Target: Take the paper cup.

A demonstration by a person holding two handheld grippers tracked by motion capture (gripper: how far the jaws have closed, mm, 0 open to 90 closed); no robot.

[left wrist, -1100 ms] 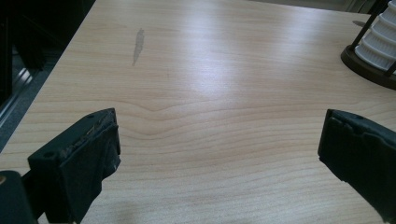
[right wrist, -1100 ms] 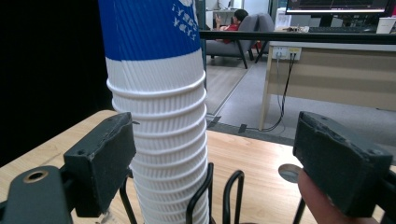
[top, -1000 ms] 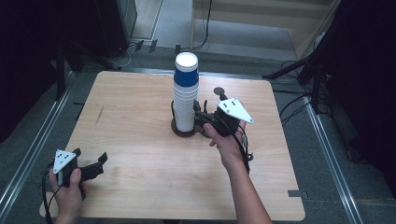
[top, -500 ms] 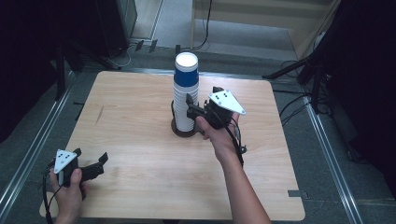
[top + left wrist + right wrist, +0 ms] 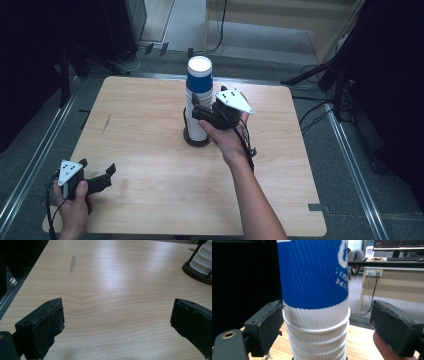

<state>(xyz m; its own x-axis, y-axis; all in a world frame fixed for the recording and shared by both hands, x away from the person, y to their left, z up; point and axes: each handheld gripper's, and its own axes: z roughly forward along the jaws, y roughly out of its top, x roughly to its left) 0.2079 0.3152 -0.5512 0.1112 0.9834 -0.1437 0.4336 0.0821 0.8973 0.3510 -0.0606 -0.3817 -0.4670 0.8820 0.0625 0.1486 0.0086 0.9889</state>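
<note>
Cup stack (image 5: pixel 198 100) stands mid-table (image 5: pixel 150 125) — right gripper (image 5: pixel 196 111) beside it, left gripper (image 5: pixel 107 175) near-left corner.

The light wooden table (image 5: pixel 150 125) carries a short grey smudge (image 5: pixel 72 263) on its left part, lying along the grain's cross direction. Grey carpet floor (image 5: pixel 360 165) surrounds it, with metal rails (image 5: pixel 350 150) running along both sides. Black cables (image 5: pixel 220 30) trail across the floor beyond the far edge. Past the table stands a beige desk (image 5: pixel 392 287) bearing a wall socket (image 5: pixel 373 272), with a keyboard (image 5: pixel 404 259) on top.
</note>
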